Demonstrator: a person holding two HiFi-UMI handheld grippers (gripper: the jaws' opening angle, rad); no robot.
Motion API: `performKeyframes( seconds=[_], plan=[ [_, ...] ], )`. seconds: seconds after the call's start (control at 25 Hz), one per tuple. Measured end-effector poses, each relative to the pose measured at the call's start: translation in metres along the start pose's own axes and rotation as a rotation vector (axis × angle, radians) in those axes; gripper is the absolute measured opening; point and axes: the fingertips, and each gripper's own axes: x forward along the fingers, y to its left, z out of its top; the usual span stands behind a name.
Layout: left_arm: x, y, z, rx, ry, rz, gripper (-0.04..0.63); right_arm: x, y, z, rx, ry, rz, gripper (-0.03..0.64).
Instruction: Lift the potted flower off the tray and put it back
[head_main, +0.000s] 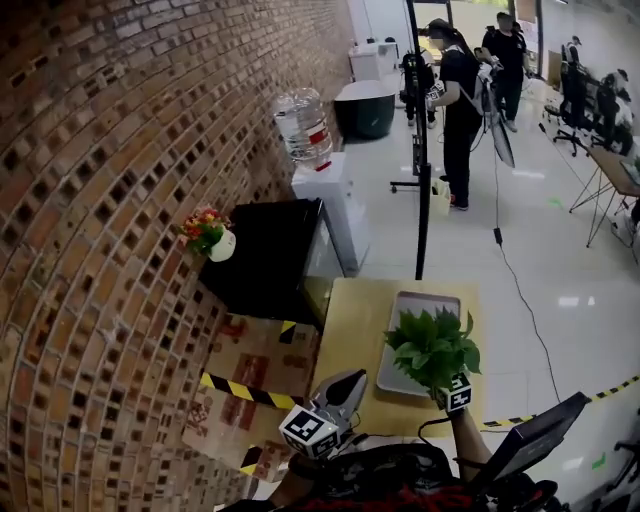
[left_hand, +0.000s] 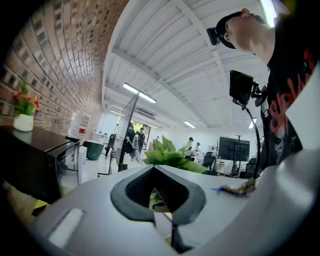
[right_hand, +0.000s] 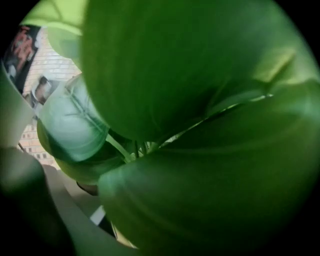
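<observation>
Green leaves fill most of the right gripper view: the plant (right_hand: 190, 100) lies right against that camera, its thin stems meeting near the middle of the picture and the broad leaves spreading out over them. One grey jaw shows at the lower left edge, and the rest is covered. No view shows whether the right gripper (head_main: 452, 392) is clamped on the pot or loose beside it.

From the head view the plant (head_main: 432, 348) stands upright, its long axis running vertically, with the leaves pointing up toward the camera and hiding the pot below. It sits over the near end of the grey tray (head_main: 425, 305). I cannot tell whether the pot rests on the tray or hangs above it. The tray lies on the yellowish table (head_main: 350, 330), with its length running away from the person.

The left gripper (head_main: 345, 385) hovers over the near left part of the table, well apart from the plant, its tip aimed up and to the right. Its own view shows the jaws brought together at the tip with nothing caught between them, and the plant (left_hand: 167, 156) shows beyond them.

A brick wall (head_main: 90, 200) runs along the left, with a black cabinet (head_main: 265, 255) against it.
</observation>
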Motion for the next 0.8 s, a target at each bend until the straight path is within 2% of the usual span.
performKeyframes(
  seconds=[0.12,0.16,0.32,0.4,0.56,0.64,0.72,0.8],
  plan=[
    [-0.022,0.008,-0.004,-0.004,-0.005,0.092,0.002,0.031,-0.017,-0.052,0.152,0.048,0.038,0.565],
    [-0.029,0.009,-0.002,-0.011,-0.004,0.119,0.002,0.038,-0.023,-0.065,0.174,0.072,0.034,0.565],
    [-0.053,0.013,-0.001,-0.041,-0.004,0.226,0.002,0.072,-0.046,-0.121,0.102,0.239,-0.037,0.563],
    [-0.059,0.012,0.0,-0.048,-0.006,0.263,0.002,0.082,-0.051,-0.131,0.082,0.269,-0.058,0.562],
    [-0.057,0.008,0.002,-0.059,-0.02,0.27,0.003,0.093,-0.058,-0.132,0.086,0.27,-0.076,0.552],
    [-0.051,0.007,0.003,-0.065,-0.025,0.257,0.003,0.093,-0.058,-0.133,0.078,0.304,-0.088,0.546],
    [-0.044,0.005,0.008,-0.052,-0.018,0.235,0.003,0.095,-0.054,-0.135,0.071,0.334,-0.074,0.543],
    [-0.037,0.004,0.01,-0.04,-0.013,0.204,0.002,0.096,-0.049,-0.137,0.111,0.34,-0.045,0.552]
  ],
)
